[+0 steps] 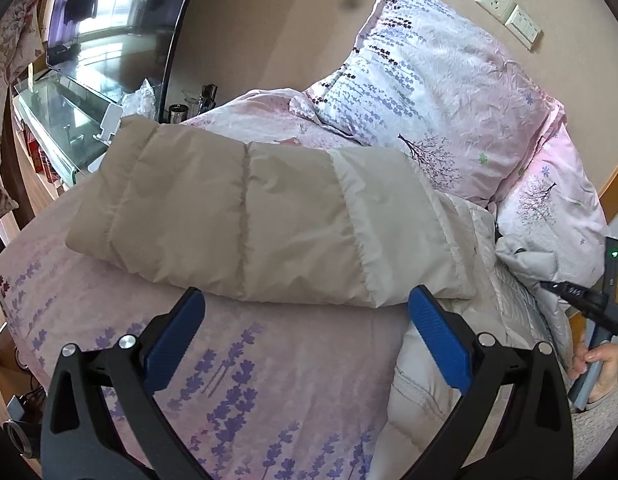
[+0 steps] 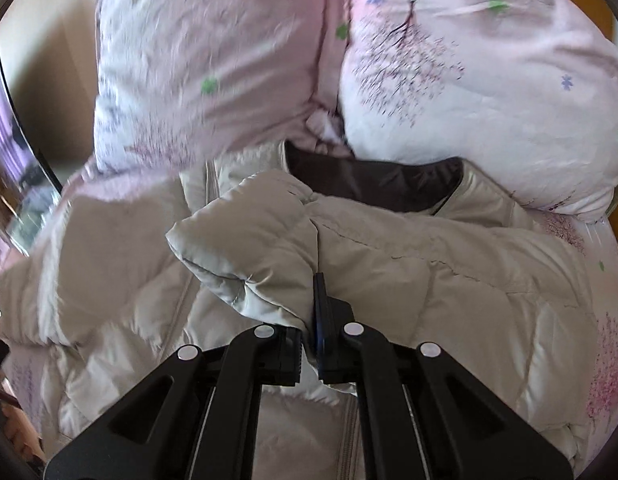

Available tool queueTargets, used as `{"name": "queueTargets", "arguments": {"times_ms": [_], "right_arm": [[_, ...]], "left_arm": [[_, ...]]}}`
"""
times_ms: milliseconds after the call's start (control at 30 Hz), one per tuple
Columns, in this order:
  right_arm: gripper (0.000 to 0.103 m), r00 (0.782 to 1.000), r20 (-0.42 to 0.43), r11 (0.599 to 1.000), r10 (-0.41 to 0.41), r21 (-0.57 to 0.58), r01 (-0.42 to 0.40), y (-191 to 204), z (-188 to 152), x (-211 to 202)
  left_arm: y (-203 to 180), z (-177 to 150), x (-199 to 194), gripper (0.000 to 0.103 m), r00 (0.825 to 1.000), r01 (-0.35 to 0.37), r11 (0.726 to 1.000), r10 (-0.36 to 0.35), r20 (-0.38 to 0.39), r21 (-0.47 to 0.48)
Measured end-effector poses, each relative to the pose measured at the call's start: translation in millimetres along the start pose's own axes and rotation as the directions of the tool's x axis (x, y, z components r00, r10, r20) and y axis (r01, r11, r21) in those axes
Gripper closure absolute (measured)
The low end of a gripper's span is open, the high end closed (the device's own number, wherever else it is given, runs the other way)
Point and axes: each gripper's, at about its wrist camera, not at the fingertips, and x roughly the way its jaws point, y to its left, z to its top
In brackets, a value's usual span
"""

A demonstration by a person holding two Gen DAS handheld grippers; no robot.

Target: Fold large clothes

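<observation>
A beige and off-white puffer jacket lies on the bed. Its left sleeve (image 1: 237,216) stretches out flat across the pink sheet in the left wrist view. My left gripper (image 1: 305,312) is open, its blue pads just short of the sleeve's near edge, holding nothing. In the right wrist view my right gripper (image 2: 311,320) is shut on a fold of the jacket's other sleeve (image 2: 261,236), lifted over the jacket body (image 2: 121,280). The dark collar lining (image 2: 373,180) shows near the pillows. The right gripper also shows in the left wrist view (image 1: 581,300) at the far right.
Two pink floral pillows (image 1: 437,80) (image 2: 489,92) lean at the head of the bed. The lavender-print sheet (image 1: 249,380) covers the bed. A glass side table (image 1: 61,124) with cups and a curved mirror (image 1: 121,12) stand at the left. A wall socket (image 1: 509,8) is above.
</observation>
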Motion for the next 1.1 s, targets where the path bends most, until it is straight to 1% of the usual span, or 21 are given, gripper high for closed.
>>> {"name": "queueTargets", "arguments": {"times_ms": [100, 167, 233, 267, 300, 367, 400, 433, 500, 567, 600, 633, 700, 767, 800, 867, 933, 967, 1033, 1067, 1100], "right_arm": [[0.088, 0.992, -0.080, 0.986, -0.093, -0.145, 0.081, 26, -3, 14], [0.079, 0.979, -0.110, 0.951, -0.169, -0.278, 0.133, 45, -11, 21], [0.055, 0.968, -0.130, 0.919, -0.214, -0.363, 0.154, 57, -20, 25], [0.035, 0.971, -0.151, 0.917, -0.188, -0.381, 0.118, 60, -24, 23], [0.032, 0.976, -0.163, 0.921, -0.144, -0.382, 0.072, 62, -27, 19], [0.034, 0.987, -0.152, 0.928, -0.058, -0.372, -0.003, 67, -27, 3], [0.046, 0.992, -0.129, 0.937, -0.010, -0.347, -0.035, 67, -24, -6], [0.052, 0.994, -0.101, 0.949, 0.030, -0.308, -0.060, 64, -19, -14], [0.083, 0.997, -0.070, 0.971, 0.034, -0.235, -0.049, 55, -8, -18], [0.093, 0.998, -0.054, 0.991, 0.012, -0.134, -0.019, 37, 4, -11], [0.096, 0.998, -0.060, 0.996, -0.003, -0.094, -0.003, 30, 8, -4], [0.096, 0.998, -0.068, 0.997, -0.014, -0.073, 0.009, 26, 10, 1], [0.098, 0.992, -0.123, 0.997, -0.025, -0.074, 0.016, 26, 9, 22], [0.099, 0.977, -0.202, 0.988, -0.064, -0.152, 0.034, 43, -1, 46], [0.099, 0.971, -0.205, 0.975, -0.120, -0.211, 0.076, 53, -7, 54], [0.099, 0.967, -0.178, 0.950, -0.183, -0.284, 0.127, 66, -11, 57], [0.099, 0.973, -0.181, 0.966, -0.142, -0.238, 0.097, 61, -8, 49], [0.098, 0.981, -0.173, 0.983, -0.084, -0.173, 0.054, 52, -6, 37], [0.084, 0.987, -0.160, 0.994, -0.021, -0.114, 0.003, 41, -6, 20], [0.063, 0.989, -0.149, 0.996, 0.022, -0.077, -0.033, 34, -7, 8], [0.051, 0.989, -0.138, 0.997, 0.051, -0.052, -0.058, 28, -7, -2]], "left_arm": [[-2, -2, 1, 0.002, 1.000, 0.015, 1.000, -0.015, -0.005, 0.001], [-3, -3, 1, 0.002, 1.000, 0.019, 1.000, -0.019, -0.005, 0.001], [-4, -5, 1, 0.002, 1.000, 0.023, 1.000, -0.023, -0.003, 0.005], [-4, -6, 1, 0.002, 1.000, 0.023, 1.000, -0.023, 0.002, 0.011], [-5, -6, -1, 0.002, 1.000, 0.024, 1.000, -0.024, 0.011, 0.019], [-6, -8, -3, 0.002, 0.999, 0.019, 0.999, -0.020, 0.031, 0.030], [-6, -8, -5, 0.002, 0.999, 0.017, 0.999, -0.019, 0.037, 0.032], [-6, -8, -6, 0.002, 0.999, 0.020, 0.999, -0.021, 0.040, 0.030], [-3, -7, -6, 0.002, 0.999, 0.030, 0.999, -0.030, 0.029, 0.012], [2, -7, -6, 0.002, 0.999, 0.047, 0.999, -0.047, 0.011, -0.013], [5, -7, -6, 0.002, 0.999, 0.051, 0.998, -0.051, 0.008, -0.025], [7, -7, -7, 0.002, 0.999, 0.049, 0.998, -0.049, 0.006, -0.038], [12, -8, -7, 0.002, 0.999, 0.037, 0.998, -0.037, 0.005, -0.059], [16, -9, -7, 0.002, 1.000, 0.025, 0.997, -0.024, 0.008, -0.077], [18, -9, -8, 0.002, 1.000, 0.021, 0.996, -0.020, 0.010, -0.089], [23, -10, -9, 0.002, 1.000, 0.022, 0.993, -0.020, 0.013, -0.116], [28, -10, -11, 0.003, 0.999, 0.031, 0.989, -0.029, 0.015, -0.146], [33, -10, -13, 0.003, 0.999, 0.032, 0.985, -0.029, 0.016, -0.168], [40, -9, -14, 0.005, 1.000, 0.025, 0.978, -0.022, 0.016, -0.207], [47, -8, -15, 0.008, 1.000, 0.029, 0.970, -0.026, 0.016, -0.241], [52, -8, -15, 0.009, 0.999, 0.034, 0.962, -0.031, 0.015, -0.271]]}}
